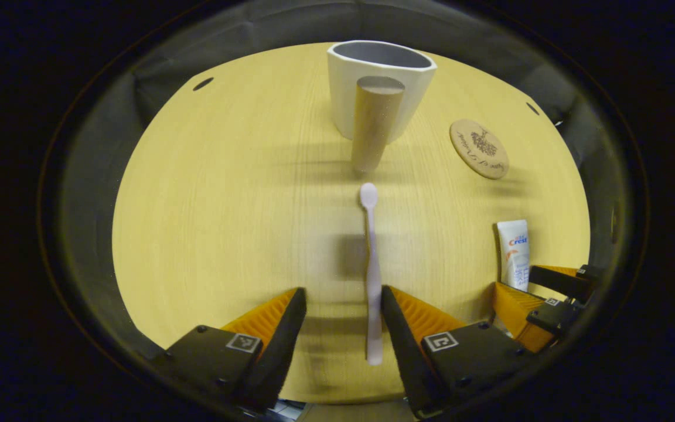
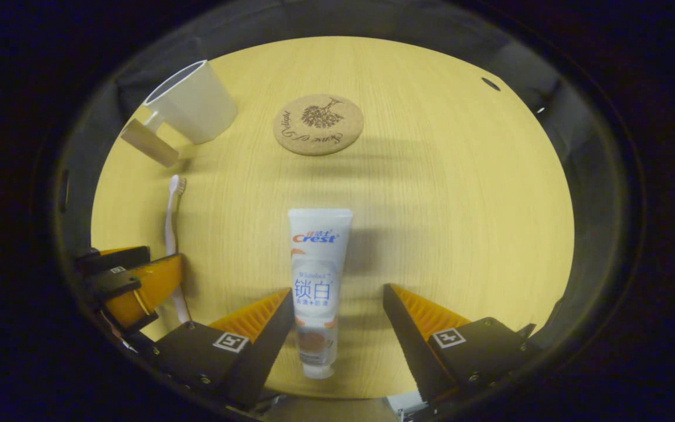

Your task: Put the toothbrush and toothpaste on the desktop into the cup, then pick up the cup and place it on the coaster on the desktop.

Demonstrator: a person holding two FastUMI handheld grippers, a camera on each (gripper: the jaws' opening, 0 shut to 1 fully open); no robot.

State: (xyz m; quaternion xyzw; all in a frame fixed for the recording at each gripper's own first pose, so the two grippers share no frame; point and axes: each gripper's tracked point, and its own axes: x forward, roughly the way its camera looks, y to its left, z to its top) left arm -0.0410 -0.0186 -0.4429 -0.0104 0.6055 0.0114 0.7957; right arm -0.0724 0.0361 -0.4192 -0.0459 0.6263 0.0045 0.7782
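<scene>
Left gripper view: the left claw [image 1: 343, 310] stands apart and clamps nothing. The toothbrush [image 1: 372, 275] lies flat on the table [image 1: 226, 234] between the two fingers, close against the finger at the right of that view; whether it touches that finger cannot be told. The brush head points away from the claw toward the cup [image 1: 381, 88]. The cup stands upright at the far side of the table, its cylindrical handle facing the camera. The round coaster [image 1: 479, 148] lies flat just beside the cup. At the right edge of this view the toothpaste [image 1: 514, 253] lies on the table, with the right claw's fingers at its near end.

Right gripper view: the right claw [image 2: 337, 313] is likewise apart and empty. The toothpaste [image 2: 317, 281] lies flat between its fingers, cap end nearest the camera, nearer the finger at the left of the view. Farther off lie the coaster [image 2: 318, 125] and, to its left, the cup [image 2: 191, 102]. The toothbrush [image 2: 173, 234] runs along the left side, with the left claw [image 2: 126, 281] at its near end.

Step in hand, as judged: the first step — both items are bracketed on the table and neither is yet gripped. The cup is empty so far as its visible opening shows.

Next move calls for:
- Close each claw squarely on its item; the thin toothbrush sits off-centre, so it may pivot as the fingers meet.
- Lift clear of the table, carry toward the cup, and tilt each item upright over the rim — one at a time, since both claws would crowd the opening.
</scene>
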